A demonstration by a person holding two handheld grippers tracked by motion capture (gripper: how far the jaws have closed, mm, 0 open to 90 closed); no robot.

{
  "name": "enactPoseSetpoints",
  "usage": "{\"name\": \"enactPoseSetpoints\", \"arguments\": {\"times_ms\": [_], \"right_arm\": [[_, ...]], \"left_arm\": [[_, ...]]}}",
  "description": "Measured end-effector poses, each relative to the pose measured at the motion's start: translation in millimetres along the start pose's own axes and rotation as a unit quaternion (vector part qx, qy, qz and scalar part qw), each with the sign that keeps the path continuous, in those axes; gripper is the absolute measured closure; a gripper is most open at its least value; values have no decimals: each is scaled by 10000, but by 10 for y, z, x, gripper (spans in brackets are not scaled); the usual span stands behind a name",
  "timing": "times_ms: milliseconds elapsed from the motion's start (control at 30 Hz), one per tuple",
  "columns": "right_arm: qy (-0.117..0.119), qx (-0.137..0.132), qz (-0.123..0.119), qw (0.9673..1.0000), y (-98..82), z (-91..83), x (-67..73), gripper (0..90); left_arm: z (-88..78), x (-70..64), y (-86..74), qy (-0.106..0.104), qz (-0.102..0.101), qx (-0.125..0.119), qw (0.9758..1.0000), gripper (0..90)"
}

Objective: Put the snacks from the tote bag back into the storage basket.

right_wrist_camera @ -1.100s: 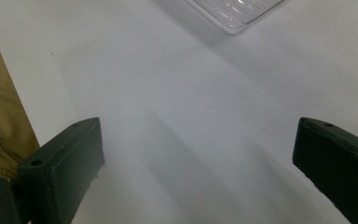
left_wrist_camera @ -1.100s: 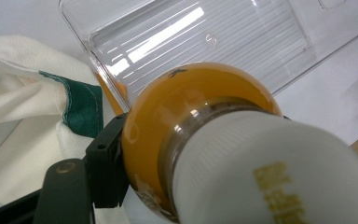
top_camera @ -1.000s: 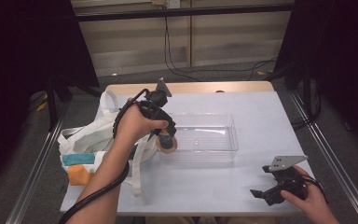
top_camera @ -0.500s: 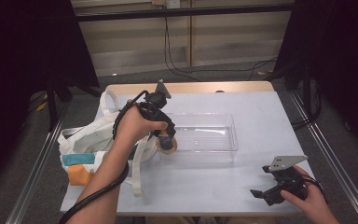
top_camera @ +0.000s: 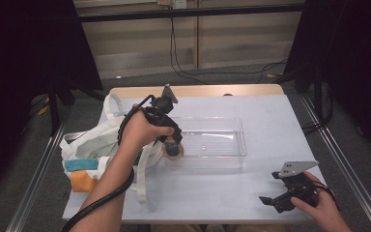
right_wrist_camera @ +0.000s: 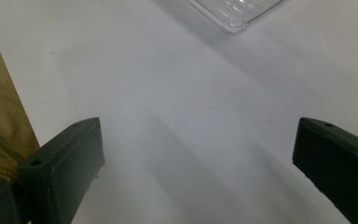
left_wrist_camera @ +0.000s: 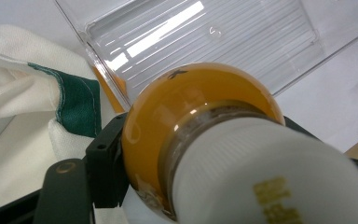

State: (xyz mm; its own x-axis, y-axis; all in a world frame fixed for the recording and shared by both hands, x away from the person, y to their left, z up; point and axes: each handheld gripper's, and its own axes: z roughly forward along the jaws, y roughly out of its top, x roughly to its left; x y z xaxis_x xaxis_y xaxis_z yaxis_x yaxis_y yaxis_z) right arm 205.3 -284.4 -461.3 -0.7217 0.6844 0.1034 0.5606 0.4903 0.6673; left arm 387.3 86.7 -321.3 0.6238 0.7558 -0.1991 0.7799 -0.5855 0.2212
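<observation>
My left gripper (top_camera: 173, 145) is shut on an amber bottle with a white cap (left_wrist_camera: 205, 140), held at the left end of a clear plastic tray (top_camera: 222, 142). In the left gripper view the bottle sits between the jaws, its round bottom pointing at the tray's ribbed floor (left_wrist_camera: 186, 42). In the high view the bottle (top_camera: 174, 151) shows as an orange patch under the gripper at the tray's left rim. My right gripper (top_camera: 281, 198) rests open near the table's front right corner, nothing between its jaws. Its view looks over bare white table with a tray corner (right_wrist_camera: 235, 14) far ahead.
A white cloth bag with green trim (top_camera: 89, 140) lies at the table's left side, its straps (top_camera: 142, 166) trailing toward the front. An orange and teal item (top_camera: 82, 174) sits in front of it. The table (top_camera: 270, 116) ends close behind the tray and just right of my right gripper.
My left gripper with the bottle has moved slightly lower and forward at the tray's left end. The right gripper has stayed put.
</observation>
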Motion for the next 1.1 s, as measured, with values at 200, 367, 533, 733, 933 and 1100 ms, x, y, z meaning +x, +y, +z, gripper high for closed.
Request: {"name": "enactPoseSetpoints", "arguments": {"times_ms": [200, 367, 533, 733, 933, 1100], "right_arm": [[-2, 2, -9, 10000, 0, -1, -1, 19], [-2, -4, -5, 10000, 0, -2, 0, 19], [-2, -7, -6, 10000, 1, -2, 1, 19], [-19, 13, 5, 10000, 2, -8, 5, 19], [-25, 14, 6, 10000, 3, -8, 4, 19], [3, -4, 13, 10000, 0, -7, 1, 19]], "left_arm": [[10, 3, -1, -11, 2, 9, 10000, 302], [30, 4, -5, 1, 3, 26, 10000, 302], [45, 6, -11, -1, 10, 16, 10000, 302], [53, -1, -13, 13, 27, 24, 10000, 302], [80, 5, -20, -3, 17, 56, 10000, 302], [101, 3, -23, 6, 4, 46, 10000, 301]]}}
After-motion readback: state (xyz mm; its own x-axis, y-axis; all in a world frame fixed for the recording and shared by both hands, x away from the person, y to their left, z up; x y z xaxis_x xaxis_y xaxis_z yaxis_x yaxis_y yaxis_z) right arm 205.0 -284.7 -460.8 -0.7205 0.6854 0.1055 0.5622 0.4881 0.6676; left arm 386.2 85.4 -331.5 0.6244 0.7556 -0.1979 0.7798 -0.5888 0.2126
